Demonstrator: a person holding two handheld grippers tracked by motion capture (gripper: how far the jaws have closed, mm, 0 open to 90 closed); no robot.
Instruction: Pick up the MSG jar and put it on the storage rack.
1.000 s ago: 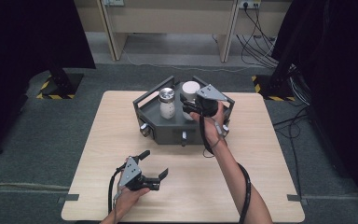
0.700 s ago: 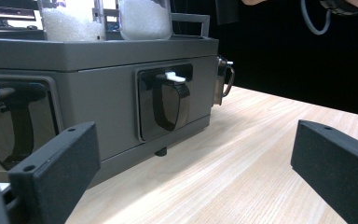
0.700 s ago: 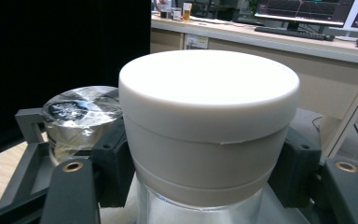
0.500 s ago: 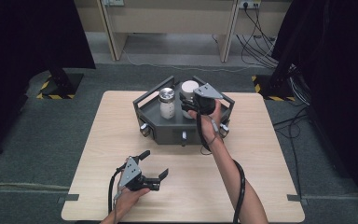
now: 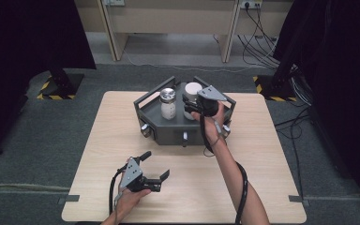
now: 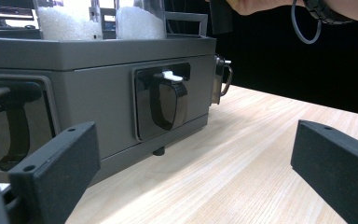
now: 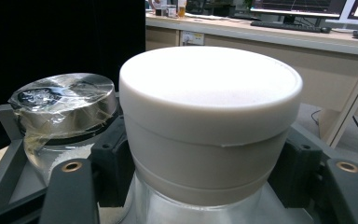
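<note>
Overhead, pale wooden table [image 5: 262, 164], grey carpet, left gripper [image 5: 155, 166] fingers apart, right gripper [image 5: 189, 105] seemingly straddling white-lidded jar [image 5: 193, 90].

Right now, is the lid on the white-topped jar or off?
On. The white lid sits flat over the jar, in the grey tray.

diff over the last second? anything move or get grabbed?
The right gripper edged slightly forward and left, onto the white-lidded jar in the grey tray; its jaws now flank the lid, and whether they have closed on it is unclear. The left gripper stayed open low on the table, and the metal-lidded jar stayed put.
</note>
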